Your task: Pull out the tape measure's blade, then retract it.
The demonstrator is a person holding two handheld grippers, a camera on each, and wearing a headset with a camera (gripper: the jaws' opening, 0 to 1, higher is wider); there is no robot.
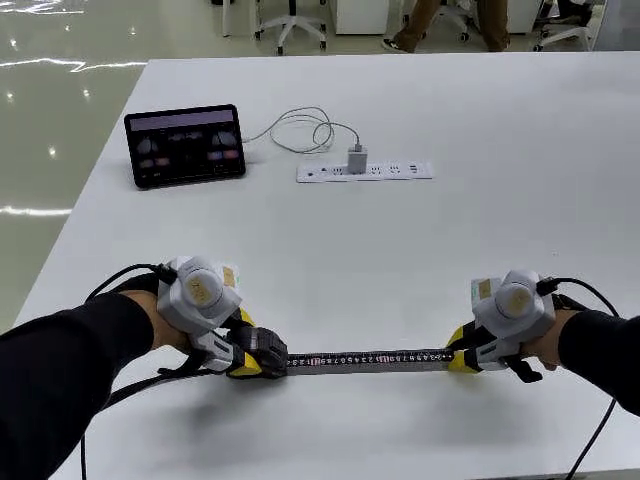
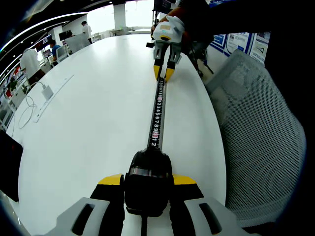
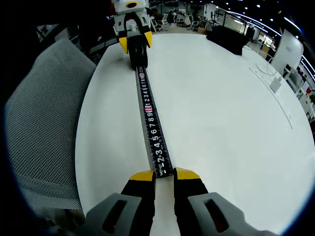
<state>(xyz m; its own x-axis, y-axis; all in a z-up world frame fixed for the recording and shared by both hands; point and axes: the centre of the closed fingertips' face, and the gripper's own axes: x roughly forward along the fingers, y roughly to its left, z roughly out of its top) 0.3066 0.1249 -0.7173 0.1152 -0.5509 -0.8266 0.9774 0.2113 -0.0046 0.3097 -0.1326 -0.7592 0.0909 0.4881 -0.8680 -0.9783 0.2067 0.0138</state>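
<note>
Your left gripper (image 1: 250,358) gripped the black tape measure case (image 2: 147,183), jaws pressed against both its sides, at 7 o'clock in the head view. The blade (image 1: 365,360) lay flat on the white table (image 1: 400,260), running toward 3 o'clock, its tip pinched by your right gripper (image 3: 163,175). Both grippers sat low, pointing at each other.

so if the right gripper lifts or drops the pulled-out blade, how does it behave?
Likely stiff lengthwise: the blade runs straight and flat along the table from case to right gripper. Thin strip, so lifted by one end it probably sags or buckles. Released, it may snap back into the case in the left gripper.
</note>
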